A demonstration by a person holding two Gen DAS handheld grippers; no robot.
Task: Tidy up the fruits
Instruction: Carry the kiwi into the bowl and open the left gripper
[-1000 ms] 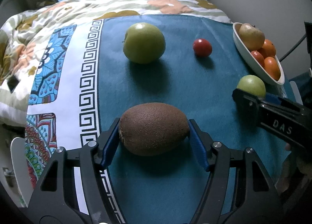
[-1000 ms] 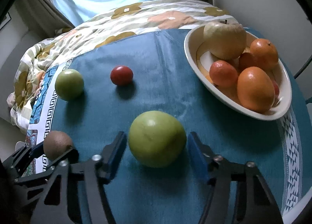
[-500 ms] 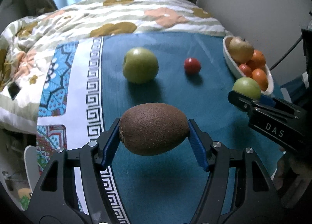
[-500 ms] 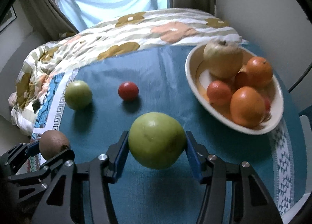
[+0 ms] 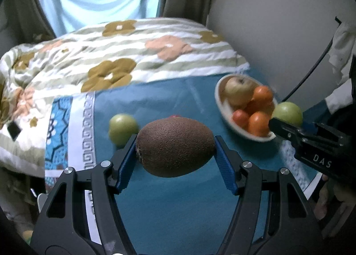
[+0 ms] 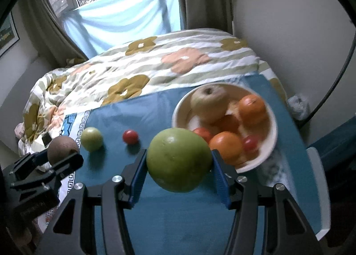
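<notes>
My left gripper (image 5: 175,150) is shut on a brown kiwi (image 5: 175,147) and holds it well above the teal cloth; it also shows in the right wrist view (image 6: 63,151). My right gripper (image 6: 179,162) is shut on a large green apple (image 6: 179,159), raised just in front of the white bowl (image 6: 272,143); the apple shows at the right in the left wrist view (image 5: 288,113). The bowl (image 5: 220,105) holds a pale apple (image 6: 209,105), oranges and a small red fruit. A second green apple (image 6: 92,139) and a small red tomato (image 6: 130,136) lie on the cloth.
The teal cloth (image 6: 178,221) covers a table whose right edge (image 6: 320,188) is close to the bowl. A floral quilt (image 6: 138,66) lies behind it, under a window. A wall and a black cable (image 6: 333,83) stand to the right.
Both grippers have lifted their fruit off the cloth and risen. The right gripper closed on the green apple and now holds it near the bowl.
</notes>
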